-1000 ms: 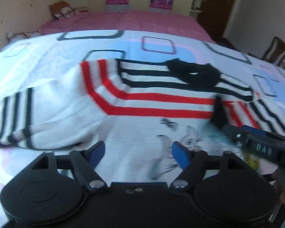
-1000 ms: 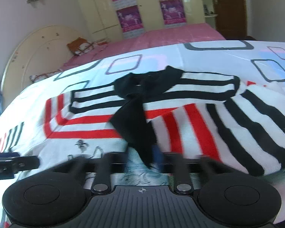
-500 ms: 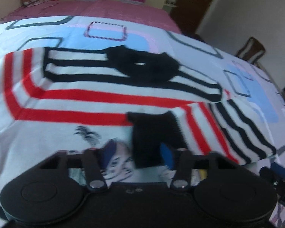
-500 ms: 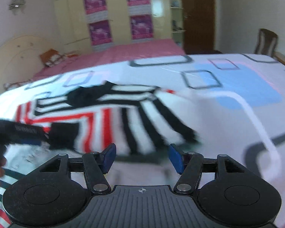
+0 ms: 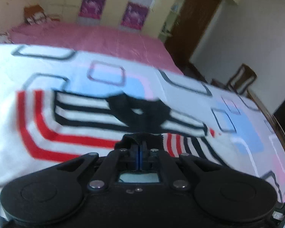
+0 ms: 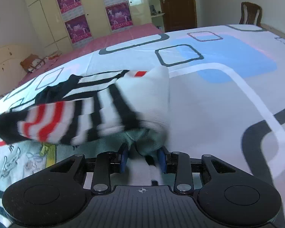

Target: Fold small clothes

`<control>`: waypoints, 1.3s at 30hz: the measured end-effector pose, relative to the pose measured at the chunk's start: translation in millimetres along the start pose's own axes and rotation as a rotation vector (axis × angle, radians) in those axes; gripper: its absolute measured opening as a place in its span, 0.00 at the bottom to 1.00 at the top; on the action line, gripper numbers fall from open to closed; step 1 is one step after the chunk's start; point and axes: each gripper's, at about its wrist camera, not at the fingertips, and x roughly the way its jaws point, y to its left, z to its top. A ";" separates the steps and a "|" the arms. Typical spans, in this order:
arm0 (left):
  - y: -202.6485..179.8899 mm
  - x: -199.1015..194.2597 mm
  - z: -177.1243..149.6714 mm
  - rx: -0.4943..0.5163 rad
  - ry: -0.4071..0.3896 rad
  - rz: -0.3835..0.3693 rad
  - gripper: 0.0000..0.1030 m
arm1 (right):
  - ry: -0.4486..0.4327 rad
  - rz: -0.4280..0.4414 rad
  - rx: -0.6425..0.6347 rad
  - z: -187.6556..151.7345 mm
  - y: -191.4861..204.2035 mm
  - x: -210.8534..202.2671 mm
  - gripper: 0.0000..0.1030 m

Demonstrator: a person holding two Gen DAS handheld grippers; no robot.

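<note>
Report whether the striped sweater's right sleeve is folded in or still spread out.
Folded in, mid-fold: the black-cuffed sleeve lies across the white, red and black striped knit sweater, its cuff pinched in the shut left hand-held gripper.
</note>
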 end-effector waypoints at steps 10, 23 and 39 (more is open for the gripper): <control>53.9 24.2 -39.1 0.009 0.110 0.182 0.02 | 0.010 -0.039 -0.059 -7.8 5.4 -5.5 0.15; 43.9 17.8 -48.1 0.118 0.092 0.255 0.11 | -0.034 0.049 -0.018 20.7 -14.4 -34.9 0.45; 13.2 24.8 -32.1 0.156 0.015 0.186 0.31 | 0.022 0.088 0.014 102.9 -5.8 88.3 0.44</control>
